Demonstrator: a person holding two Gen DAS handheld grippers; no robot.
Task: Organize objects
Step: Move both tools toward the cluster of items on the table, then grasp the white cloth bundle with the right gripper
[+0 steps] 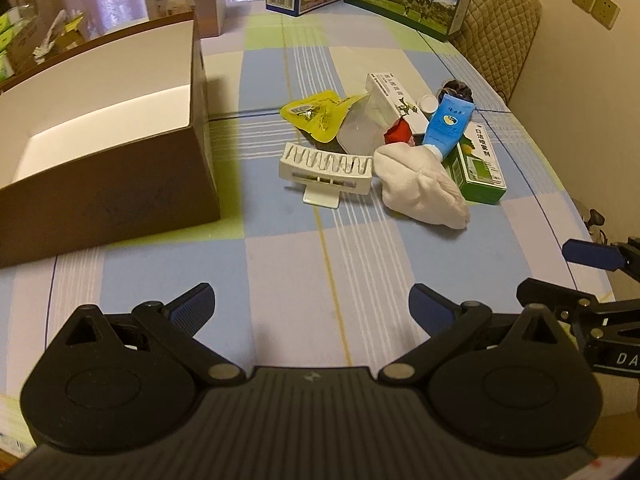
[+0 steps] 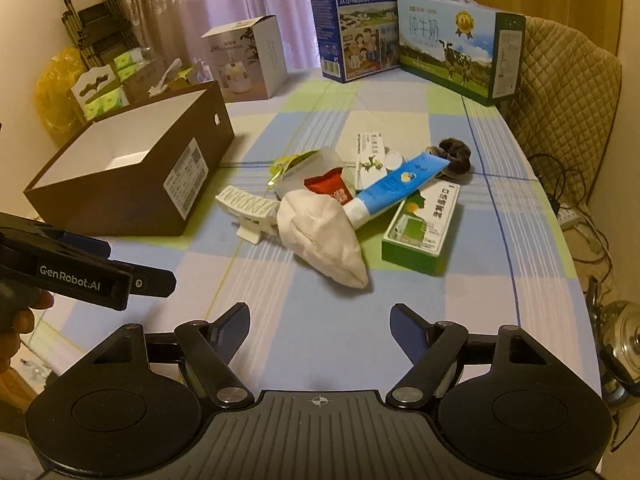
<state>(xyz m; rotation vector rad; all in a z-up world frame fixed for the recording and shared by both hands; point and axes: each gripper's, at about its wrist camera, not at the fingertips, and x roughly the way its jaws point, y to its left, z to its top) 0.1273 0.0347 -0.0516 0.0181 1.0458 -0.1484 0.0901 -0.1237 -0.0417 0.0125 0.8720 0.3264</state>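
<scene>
Clutter [image 2: 352,200] beside brown box [image 2: 132,184]; both grippers agape.

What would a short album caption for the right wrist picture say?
Open right gripper faces a pile of small items beside an open brown box.

Open brown box [image 2: 132,184] left of heaped clutter: white cloth [image 2: 324,232], blue tube [image 2: 396,188], green carton [image 2: 420,228].

Ahead of my fingers I had bare checked counter [image 2: 304,344] up to the white plush pouch [image 2: 324,236]. The open brown cardboard box [image 2: 132,176] walled the left; two tall milk cartons [image 2: 452,56] closed the far edge.
</scene>
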